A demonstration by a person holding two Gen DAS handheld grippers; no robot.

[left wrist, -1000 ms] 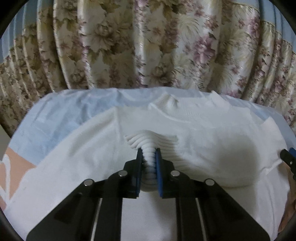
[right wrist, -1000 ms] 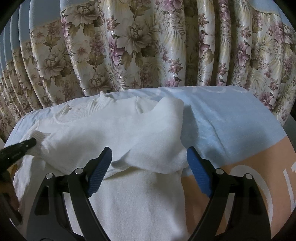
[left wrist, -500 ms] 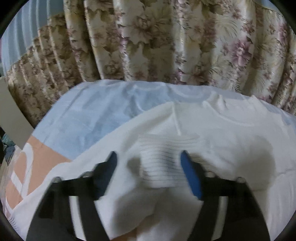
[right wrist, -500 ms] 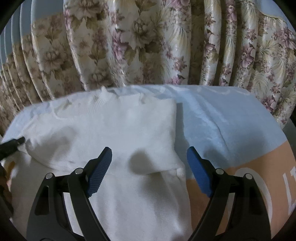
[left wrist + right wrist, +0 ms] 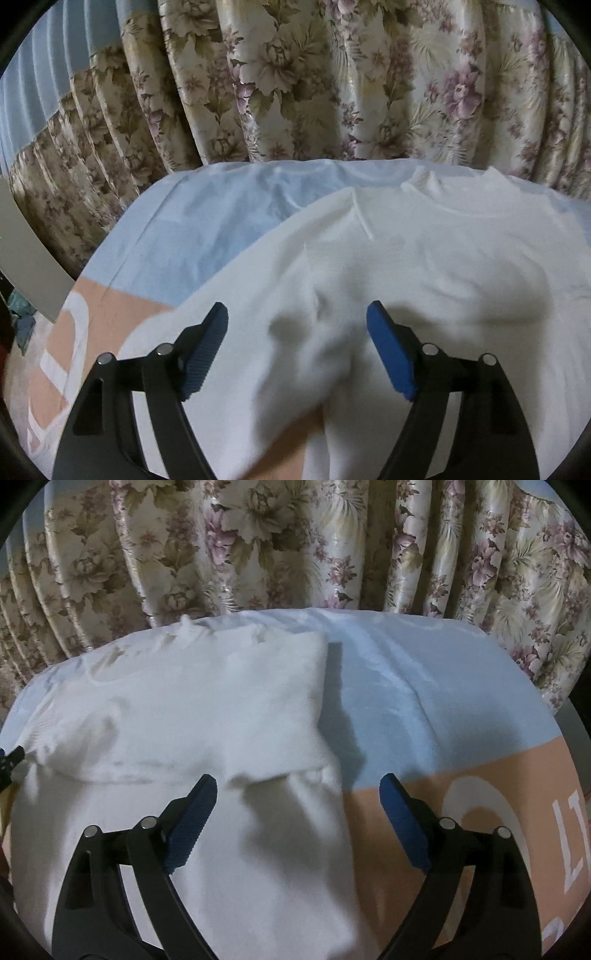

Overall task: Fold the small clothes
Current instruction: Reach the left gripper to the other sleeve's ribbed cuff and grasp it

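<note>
Beneath both grippers lies a white sweater (image 5: 424,266), spread flat on a light blue and peach cloth (image 5: 207,229) that covers the bench. Ahead of the left gripper (image 5: 297,323) the sweater's body stretches away to its neckline at the far edge, and a folded sleeve lies across it just past the fingertips. The left gripper's jaws are opening, and nothing is between them: the blue pads (image 5: 207,347) stand wide apart above the knit, clear of it. The right gripper (image 5: 297,794) hovers over the sweater's side edge, its left pad above white fabric and its right pad above the peach part of the cloth (image 5: 424,782). Its jaws are opening too, released and holding nothing. Just ahead of it the other folded sleeve (image 5: 258,709) lies across the sweater's chest. Beyond the bench hangs a floral curtain (image 5: 295,546).
</note>
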